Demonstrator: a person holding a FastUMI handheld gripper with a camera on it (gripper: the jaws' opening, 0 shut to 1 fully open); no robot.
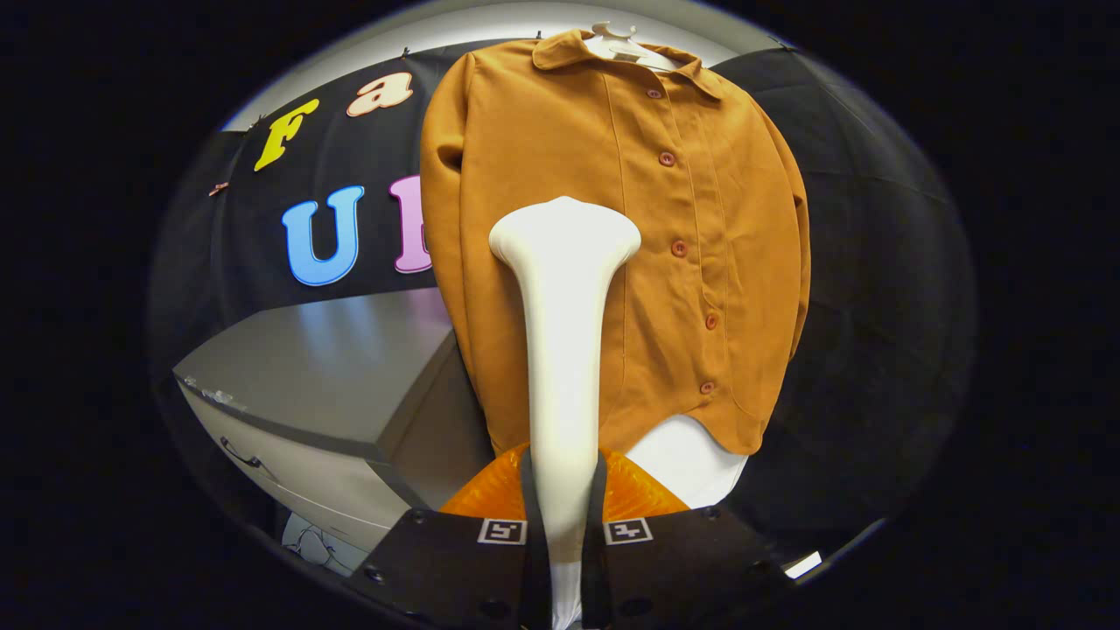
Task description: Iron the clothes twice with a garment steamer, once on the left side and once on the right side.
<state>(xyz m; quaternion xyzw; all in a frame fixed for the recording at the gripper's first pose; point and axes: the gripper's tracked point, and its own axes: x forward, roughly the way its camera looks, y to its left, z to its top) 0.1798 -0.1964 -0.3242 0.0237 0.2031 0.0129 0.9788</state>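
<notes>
A mustard-brown buttoned shirt (691, 219) hangs on a white hanger (617, 44) against the booth wall, front facing me. My gripper (564, 503) is shut on the handle of a white garment steamer (564, 332). The steamer rises straight ahead from between the fingers, and its wide head sits in front of the shirt's left half, about mid-height, left of the button row. I cannot tell whether the head touches the cloth. A white garment (687, 455) peeks out below the shirt's hem.
A grey cabinet (332, 367) with a drawer handle (241, 455) stands to the left of the shirt, its corner close to the shirt's lower left edge. Black cloth wall lies behind and to the right of the shirt.
</notes>
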